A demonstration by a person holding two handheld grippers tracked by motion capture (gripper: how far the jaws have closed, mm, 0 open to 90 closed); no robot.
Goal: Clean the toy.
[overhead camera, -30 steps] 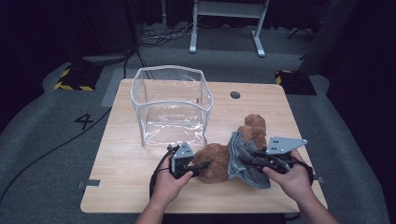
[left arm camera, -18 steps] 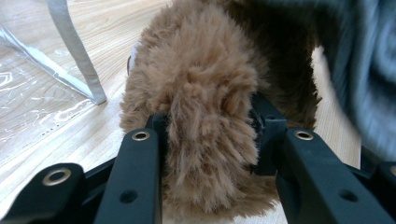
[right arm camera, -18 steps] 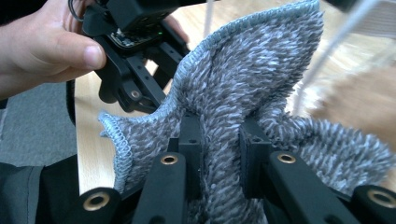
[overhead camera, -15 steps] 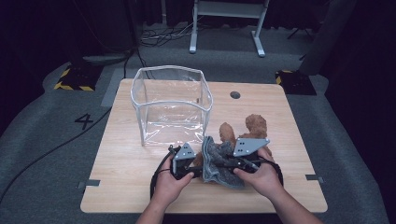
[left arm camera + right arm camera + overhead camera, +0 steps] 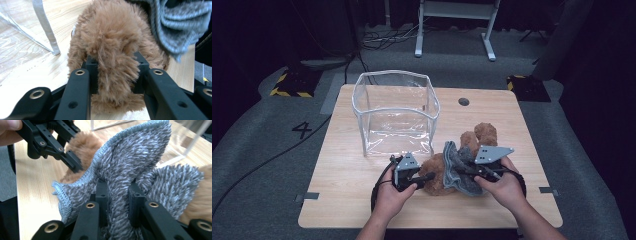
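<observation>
Wooden worktop [image 5: 347, 175]: pale, on grey carpet floor [image 5: 262, 150].
Left tool [image 5: 113, 67]: closing, pinching brown plush toy [image 5: 112, 37].
Right tool [image 5: 118, 192]: pinching grey knitted cloth [image 5: 135, 157].

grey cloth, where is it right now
In the high view the grey cloth is at the table's near right, draped against the brown plush toy and pinched in the right tool, just right of the clear bag.
</observation>
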